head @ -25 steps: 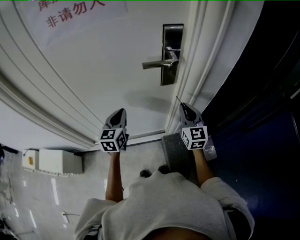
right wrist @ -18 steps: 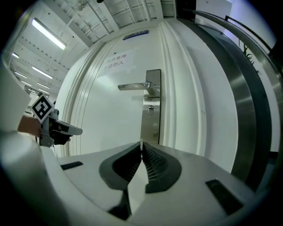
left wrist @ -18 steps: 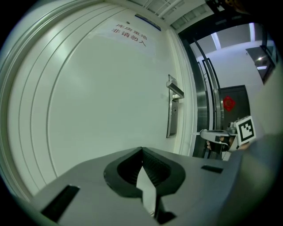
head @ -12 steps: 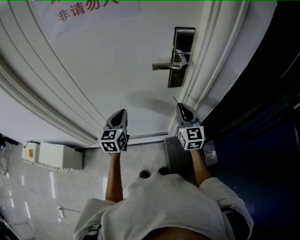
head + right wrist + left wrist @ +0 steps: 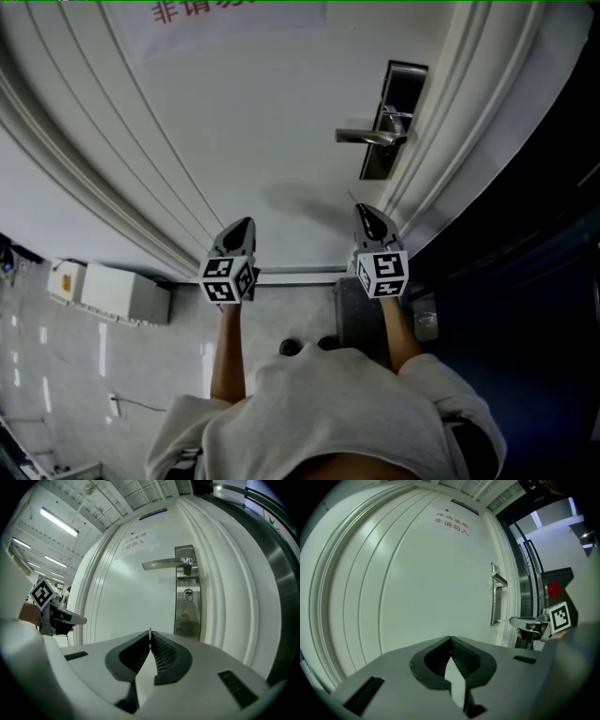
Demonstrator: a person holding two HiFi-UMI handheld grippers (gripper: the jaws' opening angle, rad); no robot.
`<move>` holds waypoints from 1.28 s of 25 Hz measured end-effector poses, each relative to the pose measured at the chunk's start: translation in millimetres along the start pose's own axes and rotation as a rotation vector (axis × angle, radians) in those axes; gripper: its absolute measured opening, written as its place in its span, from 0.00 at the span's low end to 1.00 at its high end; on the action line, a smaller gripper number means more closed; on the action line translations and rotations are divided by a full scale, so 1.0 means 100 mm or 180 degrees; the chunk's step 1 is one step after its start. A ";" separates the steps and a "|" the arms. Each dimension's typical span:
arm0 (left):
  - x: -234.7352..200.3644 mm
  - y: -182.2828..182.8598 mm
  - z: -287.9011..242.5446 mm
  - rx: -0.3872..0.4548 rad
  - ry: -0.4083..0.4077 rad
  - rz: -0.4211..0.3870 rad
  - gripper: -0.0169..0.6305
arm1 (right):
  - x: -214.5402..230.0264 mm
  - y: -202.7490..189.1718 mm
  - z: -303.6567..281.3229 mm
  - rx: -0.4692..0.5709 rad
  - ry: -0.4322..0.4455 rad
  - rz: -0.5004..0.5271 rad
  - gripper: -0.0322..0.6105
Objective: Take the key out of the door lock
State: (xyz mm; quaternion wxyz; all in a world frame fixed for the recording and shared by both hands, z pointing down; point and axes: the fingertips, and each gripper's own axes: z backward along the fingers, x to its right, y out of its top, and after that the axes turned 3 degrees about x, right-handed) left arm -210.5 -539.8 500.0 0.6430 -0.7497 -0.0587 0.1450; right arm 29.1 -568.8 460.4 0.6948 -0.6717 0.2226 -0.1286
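The silver lock plate (image 5: 394, 117) with its lever handle (image 5: 370, 138) sits on the white door (image 5: 234, 122), up and to the right of both grippers. My right gripper (image 5: 366, 214) is shut on the thin metal key (image 5: 149, 633), whose blade sticks out past the tips, clear of the keyhole (image 5: 188, 595). The lock plate (image 5: 187, 592) stands some way beyond it. My left gripper (image 5: 240, 228) is shut with nothing in it and points at the bare door panel, with its tips (image 5: 450, 639) meeting. The right gripper (image 5: 520, 620) shows at the edge of the left gripper view.
A sign with red characters (image 5: 234, 9) hangs high on the door. The ribbed white door frame (image 5: 441, 141) runs beside the lock, and a dark opening lies to its right. A white box (image 5: 112, 292) stands on the floor at left. A grey mat (image 5: 356, 314) lies at the door's foot.
In the head view the lock plate and handle have drifted to the right and a little down. Both grippers keep about the same places in the picture, the right one still holding the key.
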 end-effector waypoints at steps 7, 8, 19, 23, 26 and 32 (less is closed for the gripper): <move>0.02 -0.03 -0.06 -0.0015 -0.0038 0.0014 0.05 | 0.01 -0.01 -0.04 -0.0013 -0.0012 0.0019 0.10; 0.03 -0.03 -0.07 -0.0016 -0.0049 0.0009 0.05 | 0.02 -0.02 -0.04 -0.0015 -0.0026 0.0019 0.10; 0.09 -0.01 -0.12 -0.0022 -0.0090 0.0016 0.05 | 0.06 -0.04 0.00 -0.0052 -0.0050 0.0051 0.10; 0.08 0.00 -0.12 -0.0006 -0.0069 0.0013 0.05 | 0.05 -0.05 0.00 -0.0060 -0.0043 0.0063 0.10; 0.08 -0.01 -0.11 -0.0020 -0.0057 0.0008 0.05 | 0.05 -0.06 0.00 -0.0061 -0.0036 0.0060 0.10; 0.09 -0.02 -0.11 -0.0003 -0.0062 0.0011 0.05 | 0.03 -0.07 0.01 -0.0073 -0.0031 0.0053 0.10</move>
